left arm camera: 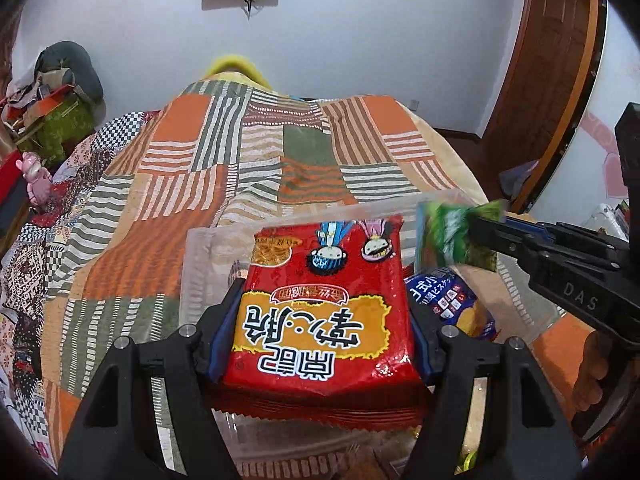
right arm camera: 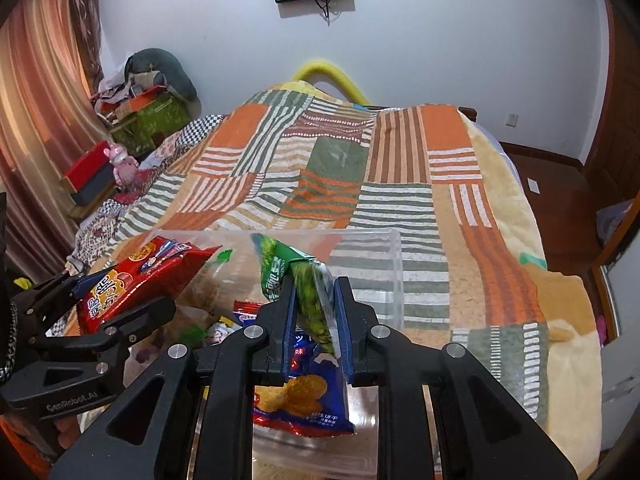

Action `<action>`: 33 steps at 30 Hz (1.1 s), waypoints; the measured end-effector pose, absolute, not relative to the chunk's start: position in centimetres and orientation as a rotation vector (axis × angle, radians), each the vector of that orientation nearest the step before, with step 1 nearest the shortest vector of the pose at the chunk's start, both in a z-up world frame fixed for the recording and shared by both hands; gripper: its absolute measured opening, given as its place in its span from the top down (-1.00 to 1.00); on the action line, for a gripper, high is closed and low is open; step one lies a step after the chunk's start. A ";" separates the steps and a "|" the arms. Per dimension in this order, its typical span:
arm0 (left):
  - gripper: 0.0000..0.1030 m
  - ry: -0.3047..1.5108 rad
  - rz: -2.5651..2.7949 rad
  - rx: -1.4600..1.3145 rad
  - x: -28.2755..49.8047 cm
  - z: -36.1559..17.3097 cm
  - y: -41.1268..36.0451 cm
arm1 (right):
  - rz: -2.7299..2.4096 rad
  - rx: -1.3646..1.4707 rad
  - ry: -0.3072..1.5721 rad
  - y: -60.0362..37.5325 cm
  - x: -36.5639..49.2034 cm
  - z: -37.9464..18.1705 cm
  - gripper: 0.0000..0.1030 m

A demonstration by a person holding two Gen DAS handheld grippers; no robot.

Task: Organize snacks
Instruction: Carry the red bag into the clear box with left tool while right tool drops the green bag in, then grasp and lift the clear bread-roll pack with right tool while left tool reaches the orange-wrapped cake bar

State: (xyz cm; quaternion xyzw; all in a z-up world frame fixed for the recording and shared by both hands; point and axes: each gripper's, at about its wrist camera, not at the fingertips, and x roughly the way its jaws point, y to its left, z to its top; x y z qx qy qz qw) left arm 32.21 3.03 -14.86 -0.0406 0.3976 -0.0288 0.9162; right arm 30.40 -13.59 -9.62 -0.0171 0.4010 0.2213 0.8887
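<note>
My left gripper (left arm camera: 320, 312) is shut on a red noodle-snack packet (left arm camera: 324, 304) and holds it above a clear plastic bin (left arm camera: 200, 264) on the bed. The packet also shows in the right wrist view (right arm camera: 132, 284), with the left gripper (right arm camera: 80, 292) around it. My right gripper (right arm camera: 314, 304) is shut on a green snack packet (right arm camera: 304, 284) and holds it over the same bin (right arm camera: 384, 264). In the left wrist view the right gripper (left arm camera: 484, 228) holds the green packet (left arm camera: 452, 232) at the right. A blue biscuit packet (right arm camera: 308, 400) lies in the bin below; it also shows in the left wrist view (left arm camera: 452, 300).
The bin sits on a bed with an orange, green and white patchwork blanket (right arm camera: 360, 168). Several more snacks lie in the bin (right arm camera: 216, 328). A cluttered side table with a pink figure (right arm camera: 122, 164) stands at the left. A wooden door (left arm camera: 552, 60) is at the right.
</note>
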 end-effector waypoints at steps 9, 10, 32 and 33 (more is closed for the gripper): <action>-0.46 0.816 -0.086 -0.072 31.0 -14.0 2.6 | 0.462 -0.059 0.849 -14.1 29.4 -9.2 0.44; -0.55 0.810 -0.090 -0.069 30.7 -13.7 2.6 | 0.460 -0.063 0.842 -14.0 29.2 -8.9 0.36; -0.93 0.773 -0.052 -0.036 17.3 -10.5 5.5 | 0.502 -0.055 0.735 -16.6 16.7 -5.3 -0.47; -0.93 0.793 -0.054 -0.032 16.4 -11.4 5.6 | 0.505 -0.044 0.749 -16.7 16.1 -5.9 -0.52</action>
